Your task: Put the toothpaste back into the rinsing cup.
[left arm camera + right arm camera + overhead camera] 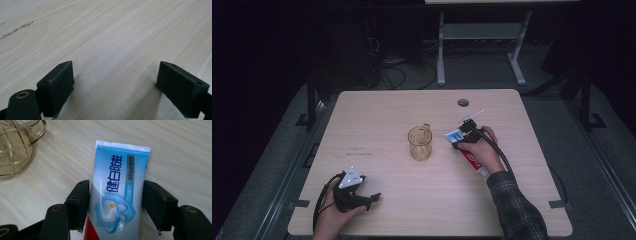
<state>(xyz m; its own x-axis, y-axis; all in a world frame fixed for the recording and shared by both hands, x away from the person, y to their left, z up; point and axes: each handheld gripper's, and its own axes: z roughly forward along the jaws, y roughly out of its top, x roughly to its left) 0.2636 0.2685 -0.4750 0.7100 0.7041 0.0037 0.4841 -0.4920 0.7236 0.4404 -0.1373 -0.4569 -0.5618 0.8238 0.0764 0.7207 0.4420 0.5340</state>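
On the near left corner of the wooden table point(377, 110), the left gripper point(373, 197) rests in the person's left hand point(332, 212), its tips pointing right across the board. In the left gripper view its two black jaws stand wide apart with bare wood grain between them.

Near the middle of the table stands an amber glass mug point(420, 143), upright, its handle turned toward the far edge. It is transparent and looks empty. In the right gripper view the mug point(15, 147) sits at the upper left, showing a cut, faceted pattern, close to the tube's flat end but apart from it.

Just right of the mug lies a toothpaste tube point(467, 150), blue and white toward its crimped end and red toward the person. The right gripper point(460, 134), held in the right hand point(484, 152), straddles it: in the right gripper view the toothpaste tube point(117, 192) lies flat between the jaws, the left pad at its edge, the right pad a sliver off. The jaws are parted, not clamped.
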